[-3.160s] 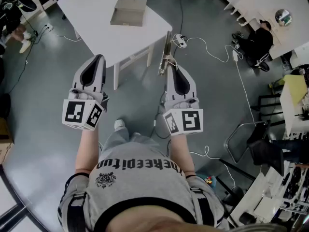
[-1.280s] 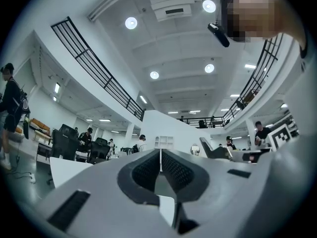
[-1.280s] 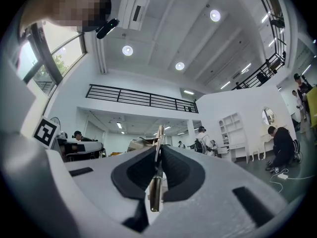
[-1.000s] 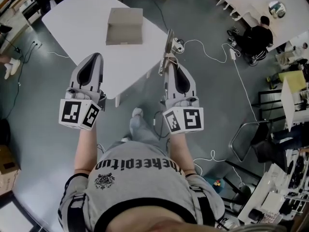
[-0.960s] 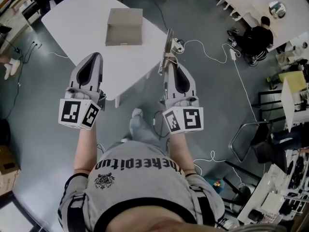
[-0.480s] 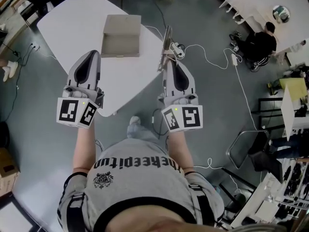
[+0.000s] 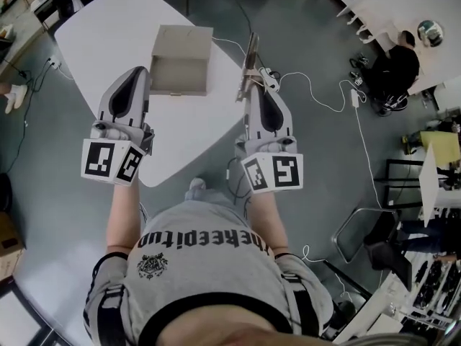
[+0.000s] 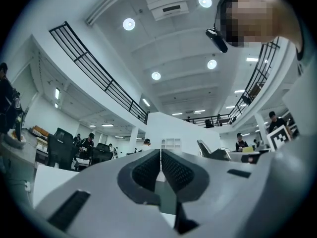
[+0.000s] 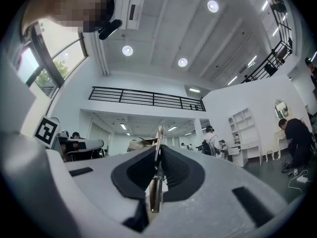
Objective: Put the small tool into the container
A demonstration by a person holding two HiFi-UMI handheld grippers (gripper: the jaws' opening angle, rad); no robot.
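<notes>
**Reference object:** shallow open tan cardboard box [image 7: 180,71], standing on the white round-cornered table [image 7: 94,27].

**Left gripper** [image 7: 137,74]
- Position: just left of the box, above the tabletop, and not touching the box.
- Its marker cube [image 7: 109,162] lies on the near side of the box, towards the person.
- Fingers [image 8: 146,170]: the two ribbed dark pads are together with only a hairline seam between them. Nothing is between them.

**Right gripper** [image 7: 251,96]
- Position: to the right of the box, past the table edge and above the grey floor [image 7: 310,143].
- Fingers [image 9: 176,170]: clamped on the slim flat metallic tool [image 7: 248,56]. The blade stands on edge between the pads.

**Task object**
- The tool is outside the box, on its right side, carried in the right gripper.
- It projects forward from the pads, away from the person. Its far end reaches about level with the far rim of the box.
- The box interior shows only bare cardboard.

**Surroundings**
- A white cable [image 7: 317,85] trails over the floor to the right of the box.
- A person in dark clothes [image 7: 396,67] is far right of the box, at a white desk.
</notes>
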